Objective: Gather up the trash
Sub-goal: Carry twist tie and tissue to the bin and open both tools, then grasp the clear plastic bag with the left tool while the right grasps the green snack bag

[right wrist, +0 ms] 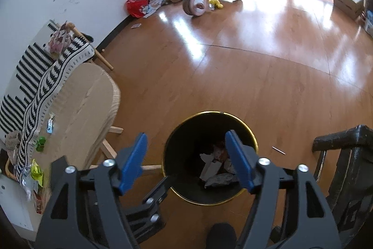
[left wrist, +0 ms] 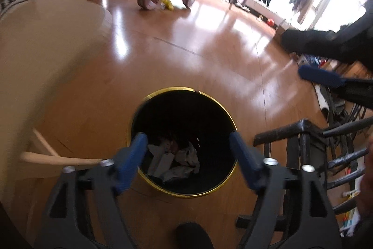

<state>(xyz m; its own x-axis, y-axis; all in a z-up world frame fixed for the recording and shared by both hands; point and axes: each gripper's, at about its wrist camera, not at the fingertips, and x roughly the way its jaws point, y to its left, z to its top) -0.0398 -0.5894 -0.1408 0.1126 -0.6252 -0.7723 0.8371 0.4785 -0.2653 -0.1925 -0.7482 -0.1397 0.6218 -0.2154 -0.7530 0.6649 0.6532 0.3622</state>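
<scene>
Above the bin (left wrist: 184, 141) is where I have both tools, each looking steeply down into its black mouth with the gold rim. The left gripper (left wrist: 188, 139) has its blue fingers (left wrist: 139, 146) spread wide with nothing between them, framing the opening. The right gripper (right wrist: 186, 144) is spread wide and empty too, one finger over the bin and the other over the floor (right wrist: 233, 62) to the bin's left. The trash (right wrist: 216, 169), crumpled paper and wrappers, lies at the bottom of the bin, so I judge the drop is made and the step in hand is to clear out and go for more. To do it well I would lift straight up before swinging away, keeping the fingers off the rim so the bin doesn't tip. The black chair (right wrist: 345, 155) stands just right of the bin, so I would avoid swinging that way. More wrappers (right wrist: 36, 173) lie on the tabletop (right wrist: 88, 97) left of the bin, a likely next target, and a thin stick (right wrist: 278, 150) lies on the floor just right of the bin.
</scene>
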